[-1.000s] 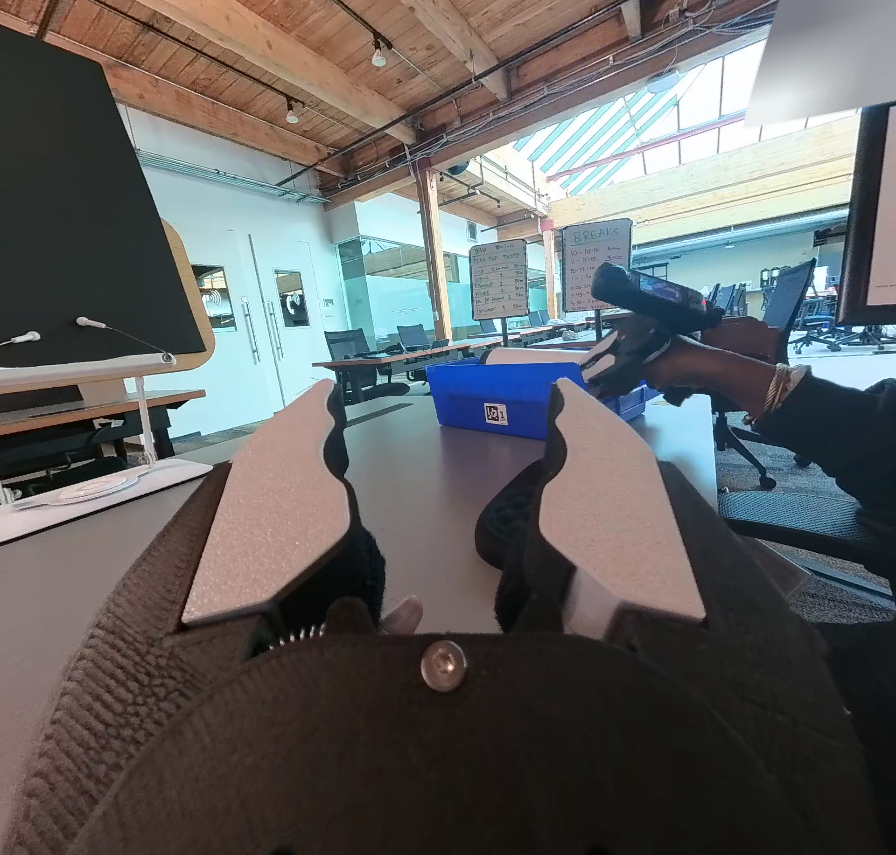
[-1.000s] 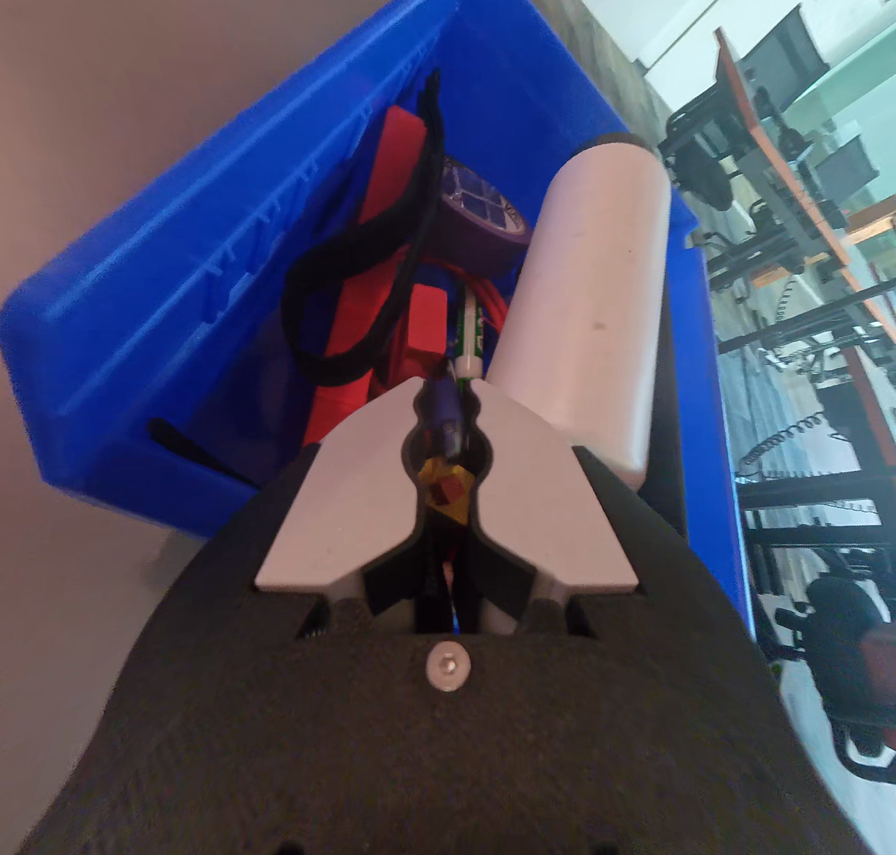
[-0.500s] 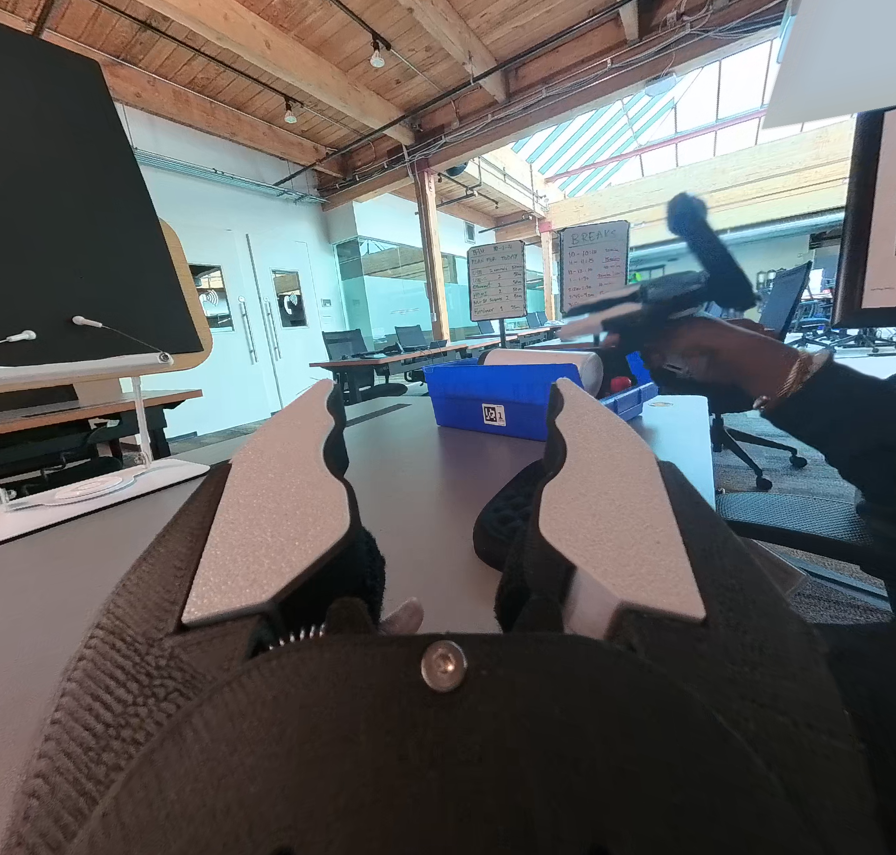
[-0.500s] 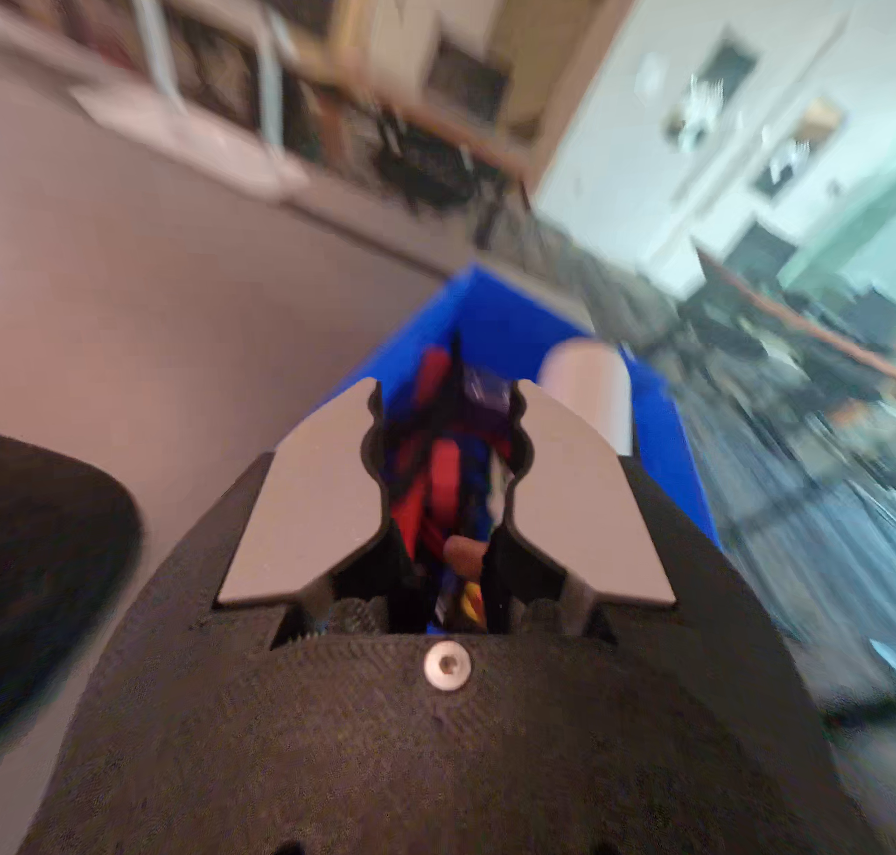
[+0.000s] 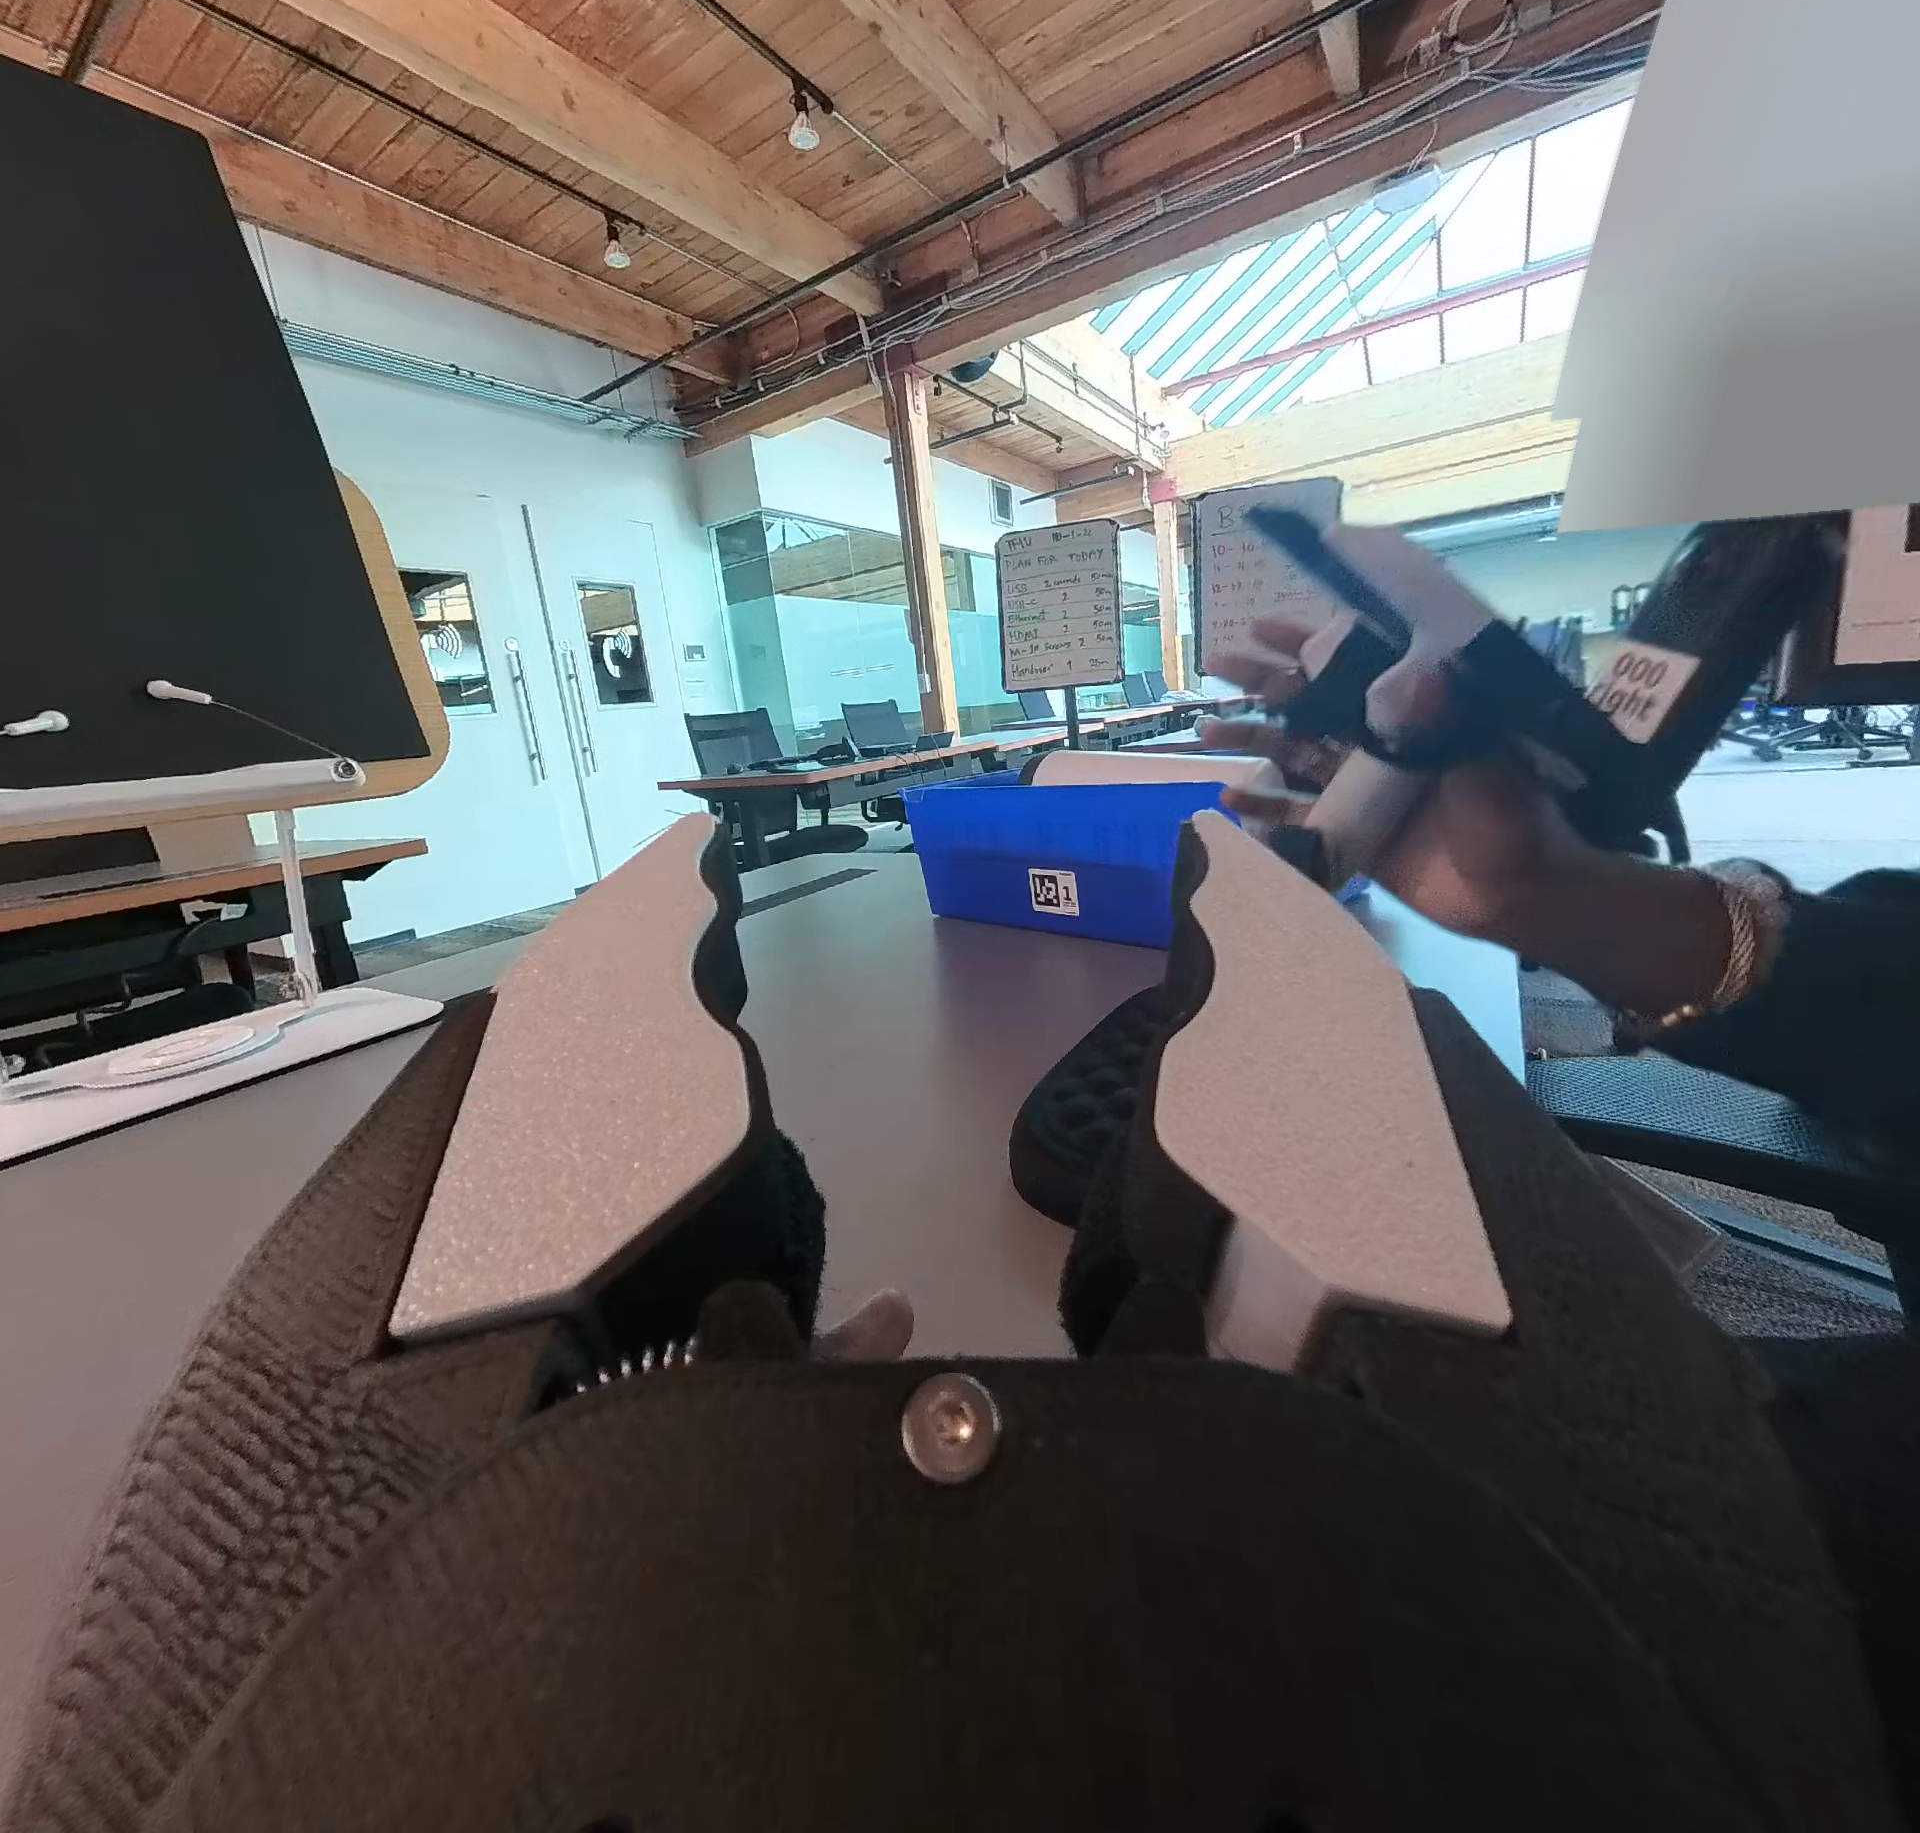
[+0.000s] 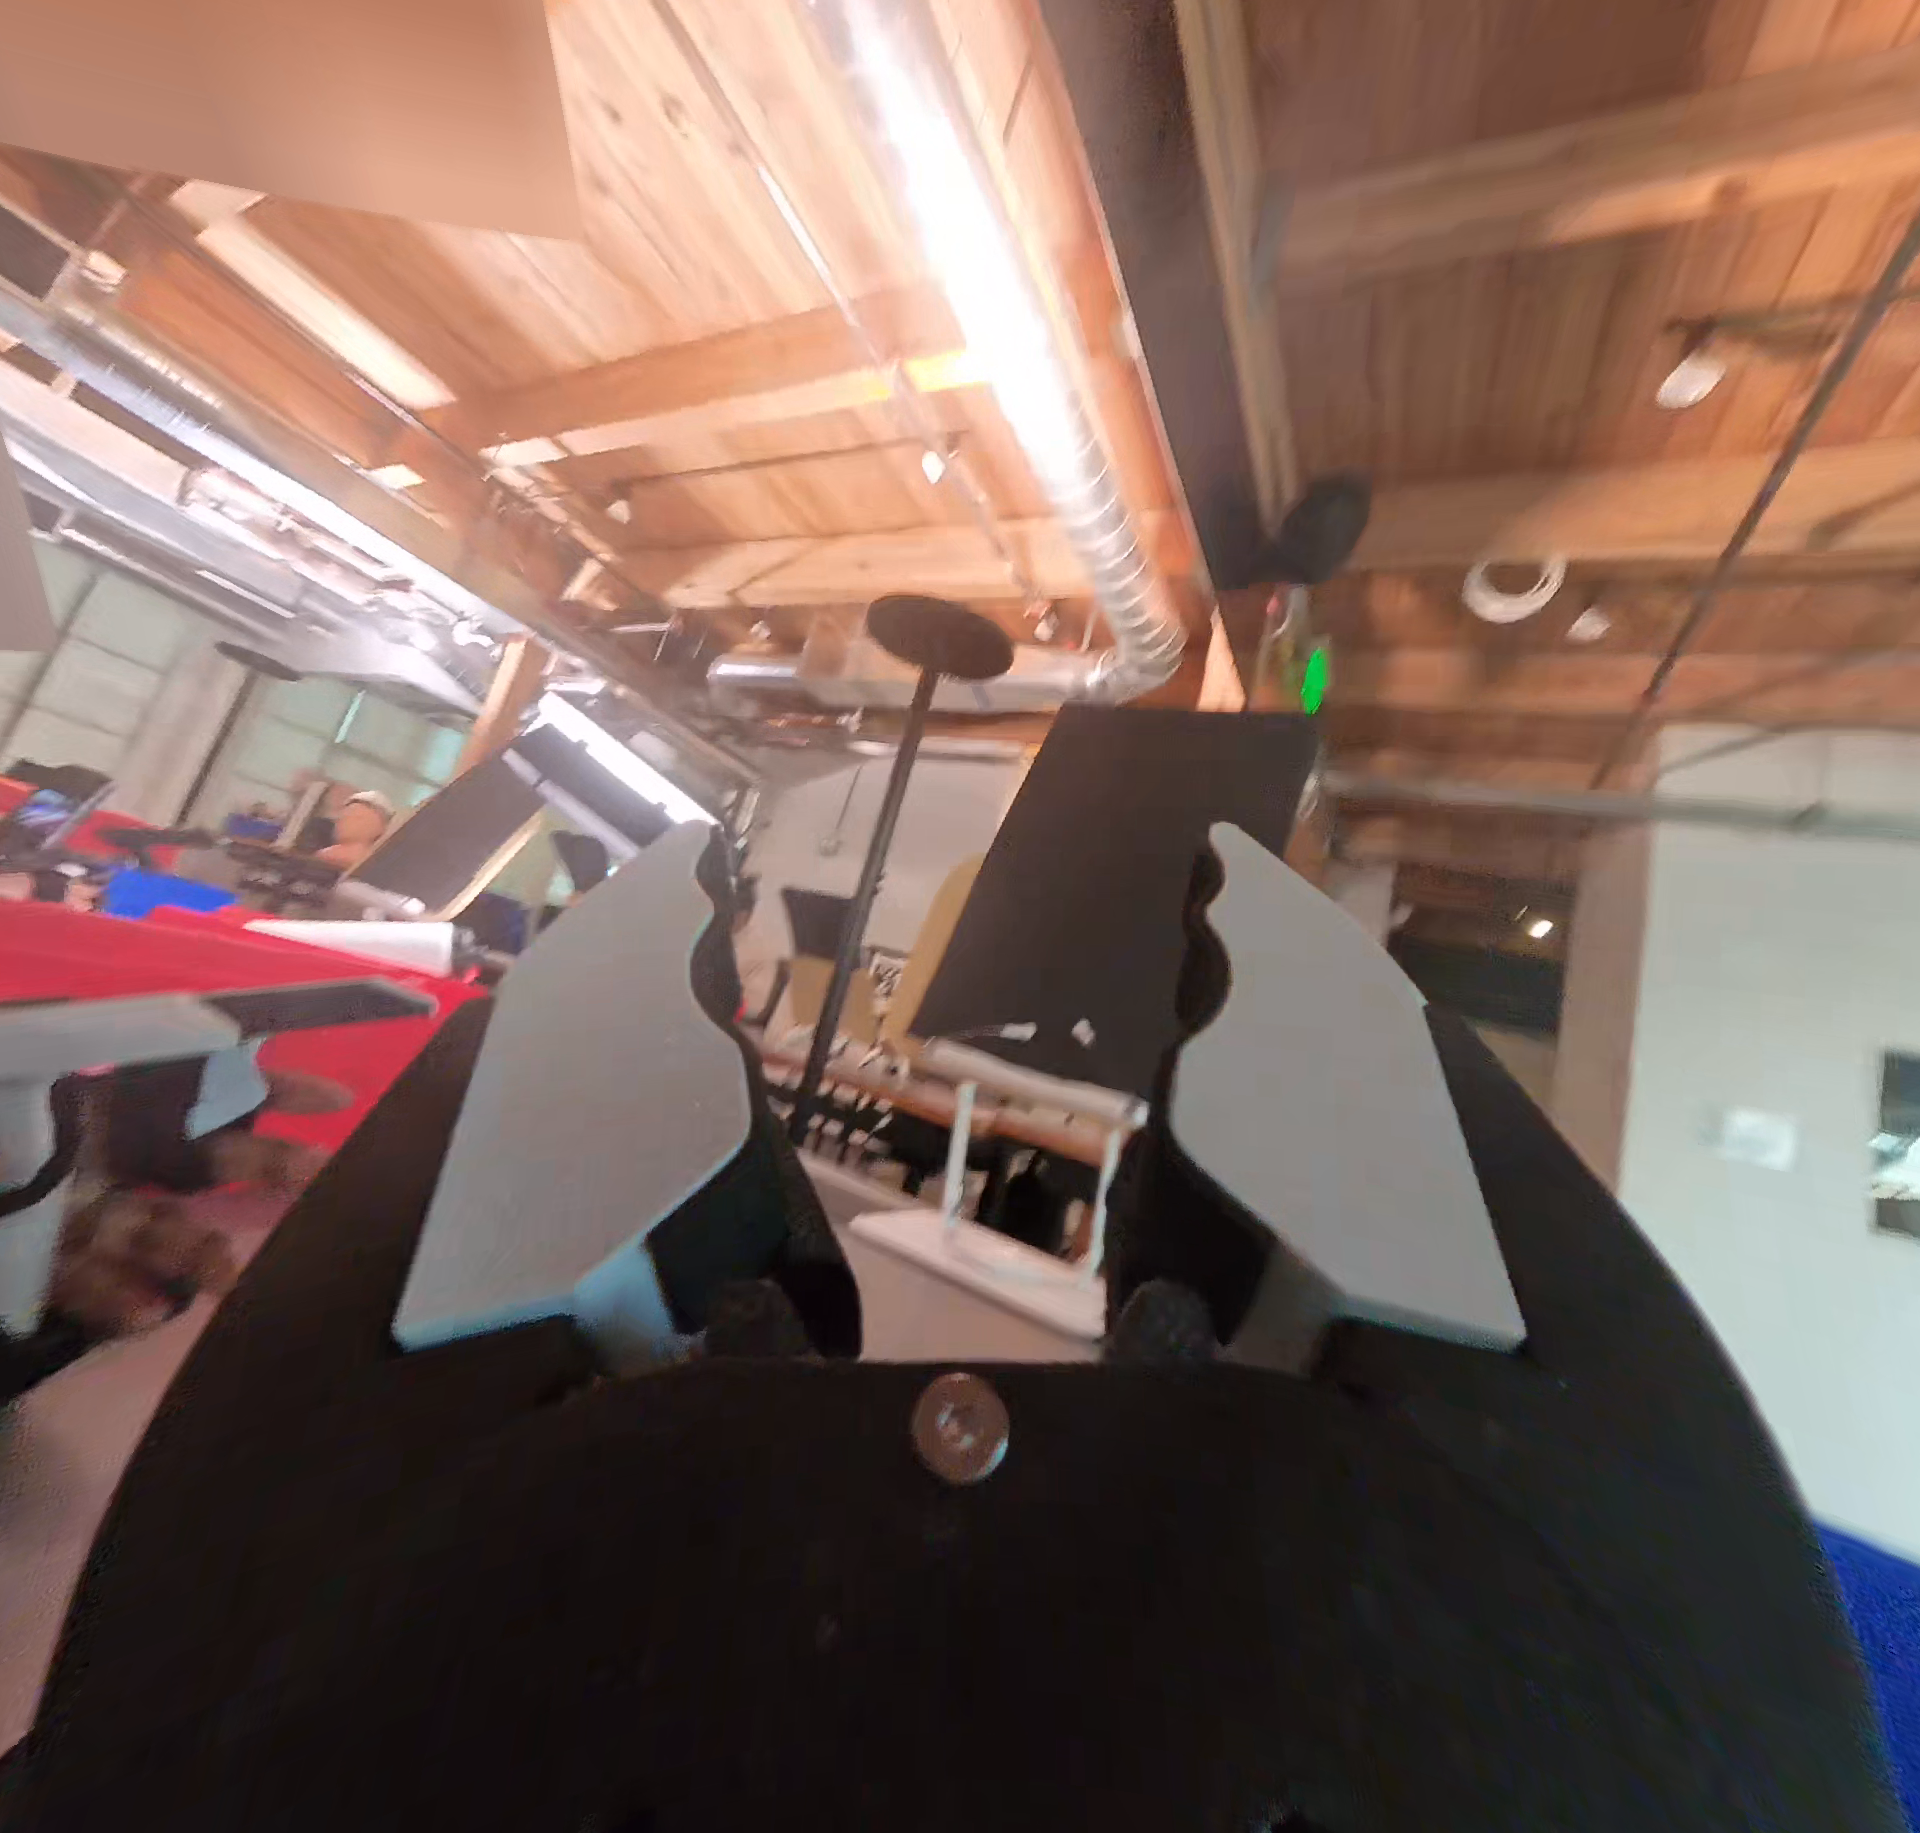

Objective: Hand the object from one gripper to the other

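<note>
My left gripper [image 5: 951,827] is open and empty, low over the grey table [image 5: 914,1056], pointing at the blue bin [image 5: 1039,869]. A white cylinder [image 5: 1122,770] shows above the bin's rim; the bin's other contents are hidden by its wall. My right gripper [image 6: 956,838] is open and empty and points up at the wooden ceiling. In the left wrist view it [image 5: 1455,682] is blurred, held by a hand [image 5: 1486,848] above the bin's right end. No object is held by either gripper.
A black screen on a white stand [image 5: 156,536] is at the table's left. A black panel [image 6: 1122,869] and a pole stand ahead of the right gripper. A red surface [image 6: 156,952] lies at its left. An office chair [image 5: 1714,1129] sits right of the table.
The right gripper was shut on a small item inside the bin. It has opened, lifted out empty and swung up toward the ceiling. The left gripper has not moved.
</note>
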### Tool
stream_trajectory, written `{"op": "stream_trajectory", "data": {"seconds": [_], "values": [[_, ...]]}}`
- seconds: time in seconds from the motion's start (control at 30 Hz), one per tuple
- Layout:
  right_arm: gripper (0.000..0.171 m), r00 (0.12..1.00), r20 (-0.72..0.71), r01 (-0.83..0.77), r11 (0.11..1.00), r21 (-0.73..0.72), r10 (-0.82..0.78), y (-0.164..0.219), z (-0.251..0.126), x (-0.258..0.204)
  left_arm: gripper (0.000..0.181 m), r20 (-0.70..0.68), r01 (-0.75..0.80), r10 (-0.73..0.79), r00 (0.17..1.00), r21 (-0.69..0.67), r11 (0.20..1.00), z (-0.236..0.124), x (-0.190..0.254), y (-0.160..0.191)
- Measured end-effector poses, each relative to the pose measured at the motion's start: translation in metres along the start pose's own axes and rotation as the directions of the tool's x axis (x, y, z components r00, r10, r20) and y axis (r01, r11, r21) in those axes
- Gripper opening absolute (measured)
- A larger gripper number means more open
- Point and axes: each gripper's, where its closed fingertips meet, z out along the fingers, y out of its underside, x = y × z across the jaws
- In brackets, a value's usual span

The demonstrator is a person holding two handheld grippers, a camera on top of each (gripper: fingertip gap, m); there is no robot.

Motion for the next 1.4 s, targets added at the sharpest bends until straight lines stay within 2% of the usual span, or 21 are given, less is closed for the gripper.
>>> {"op": "stream_trajectory", "data": {"seconds": [0.13, 0.17, 0.23, 0.33, 0.4, 0.47, 0.57, 0.67, 0.7, 0.8, 0.87, 1.1, 1.33, 1.4], "values": [[0.089, 0.992, 0.024, -0.121, 0.979, -0.164, 0.126, 0.066, -0.006, -0.020, 0.080, -0.034, 0.039, -0.039, 0.999, 0.004, 0.999, 0.000, 0.005, -0.002], [0.092, 0.992, 0.042, -0.112, 0.983, -0.148, 0.120, 0.067, -0.005, -0.023, 0.079, -0.052, 0.072, -0.072, 0.996, 0.001, 0.997, 0.000, 0.007, -0.004], [0.085, 0.996, 0.040, -0.072, 0.989, -0.132, 0.078, 0.061, -0.006, -0.023, 0.080, -0.106, 0.152, -0.153, 0.982, -0.020, 0.988, 0.000, 0.015, -0.012], [0.083, 0.997, 0.080, -0.013, 0.991, -0.133, 0.023, 0.062, -0.007, -0.032, 0.080, -0.165, 0.211, -0.226, 0.960, -0.106, 0.972, -0.004, 0.022, -0.035], [0.083, 0.995, 0.105, 0.020, 0.989, -0.144, -0.005, 0.064, -0.006, -0.038, 0.080, -0.159, 0.174, -0.203, 0.966, -0.176, 0.969, -0.012, 0.016, -0.051], [0.081, 0.992, 0.124, 0.041, 0.989, -0.145, -0.023, 0.064, -0.007, -0.042, 0.077, -0.065, 0.086, -0.112, 0.992, -0.311, 0.946, -0.026, -0.014, -0.060], [0.079, 0.991, 0.132, 0.053, 0.988, -0.148, -0.033, 0.065, -0.007, -0.043, 0.071, 0.129, 0.021, 0.070, 0.989, -0.593, 0.805, -0.066, -0.089, -0.065], [0.077, 0.991, 0.131, 0.048, 0.988, -0.150, -0.028, 0.066, -0.007, -0.043, 0.068, 0.359, 0.156, 0.258, 0.897, -0.803, 0.575, -0.125, -0.185, -0.061], [0.077, 0.991, 0.129, 0.044, 0.988, -0.149, -0.025, 0.066, -0.007, -0.042, 0.067, 0.409, 0.244, 0.274, 0.871, -0.843, 0.480, -0.146, -0.208, -0.054], [0.073, 0.991, 0.133, 0.041, 0.988, -0.149, -0.021, 0.066, -0.007, -0.042, 0.042, 0.508, 0.470, 0.327, 0.797, -0.861, 0.193, -0.205, -0.265, -0.030], [0.072, 0.990, 0.137, 0.047, 0.987, -0.151, -0.026, 0.066, -0.007, -0.043, 0.035, 0.571, 0.574, 0.316, 0.758, -0.814, 0.092, -0.226, -0.288, -0.014], [0.070, 0.986, 0.160, 0.070, 0.986, -0.153, -0.045, 0.067, -0.007, -0.048, 0.026, 0.642, 0.706, 0.344, 0.685, -0.702, -0.096, -0.266, -0.324, 0.020], [0.068, 0.986, 0.162, 0.073, 0.985, -0.154, -0.048, 0.067, -0.007, -0.048, 0.020, 0.664, 0.739, 0.353, 0.659, -0.659, -0.139, -0.281, -0.331, 0.036], [0.068, 0.985, 0.164, 0.075, 0.985, -0.153, -0.049, 0.067, -0.007, -0.048, 0.009, 0.675, 0.738, 0.328, 0.661, -0.663, -0.123, -0.279, -0.330, 0.039]]}}
